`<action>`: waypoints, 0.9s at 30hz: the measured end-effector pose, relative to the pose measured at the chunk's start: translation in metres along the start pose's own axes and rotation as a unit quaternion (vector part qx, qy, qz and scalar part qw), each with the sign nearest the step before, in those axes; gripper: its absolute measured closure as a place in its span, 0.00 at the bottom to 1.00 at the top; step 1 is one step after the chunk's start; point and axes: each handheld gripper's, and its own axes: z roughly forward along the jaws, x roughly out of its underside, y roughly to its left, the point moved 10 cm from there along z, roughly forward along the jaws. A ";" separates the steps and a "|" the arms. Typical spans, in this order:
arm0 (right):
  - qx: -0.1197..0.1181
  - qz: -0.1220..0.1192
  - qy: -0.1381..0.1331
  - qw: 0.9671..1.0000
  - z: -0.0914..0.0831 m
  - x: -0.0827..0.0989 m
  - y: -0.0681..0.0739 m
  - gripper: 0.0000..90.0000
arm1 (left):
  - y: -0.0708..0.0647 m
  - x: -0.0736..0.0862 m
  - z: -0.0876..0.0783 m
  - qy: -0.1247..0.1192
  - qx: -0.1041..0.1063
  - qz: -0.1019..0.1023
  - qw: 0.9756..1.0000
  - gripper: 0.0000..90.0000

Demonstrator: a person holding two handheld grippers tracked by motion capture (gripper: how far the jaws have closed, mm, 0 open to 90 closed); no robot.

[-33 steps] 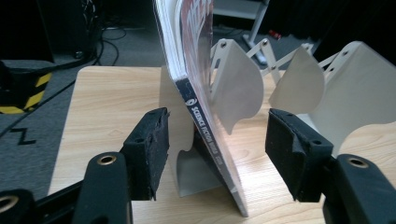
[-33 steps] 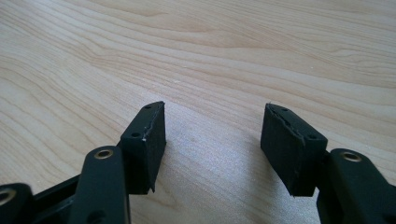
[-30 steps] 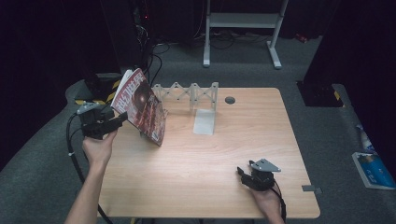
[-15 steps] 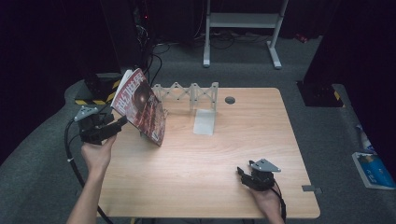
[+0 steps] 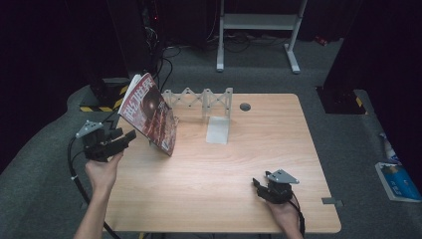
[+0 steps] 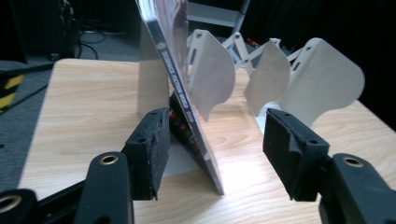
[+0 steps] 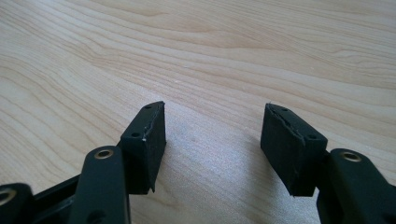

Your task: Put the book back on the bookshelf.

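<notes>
A magazine (image 5: pixel 149 113) stands tilted at the back left of the table (image 5: pixel 259 164). Its bottom edge is on the wood and its top leans against the white folding rack (image 5: pixel 201 99). The left gripper (image 5: pixel 124 138) is just beside it, pointing at its lower edge. In the left gripper view the jaws are open, and the magazine's corner (image 6: pixel 205 158) sits between them, very close to the left pad (image 6: pixel 152 149). I cannot tell if that pad touches it. The other pad is well apart from it, so nothing is squeezed yet.

I think the step now is getting ready to grab the magazine. Next the jaws need to close on the thin edge. The hold must be firm and straight, or the magazine could slide on the wood or tip off the rack.

The left hand (image 5: pixel 102 172) is held up over the left edge of the table, with the arm coming in from below. The right gripper (image 5: pixel 260 186) rests low on the front right of the table, well apart from the magazine. Its jaws are open with only bare wood between them.
</notes>
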 end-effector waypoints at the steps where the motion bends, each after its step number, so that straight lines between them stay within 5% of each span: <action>1: 0.000 0.000 0.000 1.000 0.000 0.000 0.000 0.45 | -0.001 0.001 -0.001 0.001 0.001 0.003 1.000 0.47; 27: 0.000 -0.001 0.000 1.000 0.000 0.000 0.000 0.45 | -0.035 0.018 0.004 0.011 0.039 0.031 0.999 0.47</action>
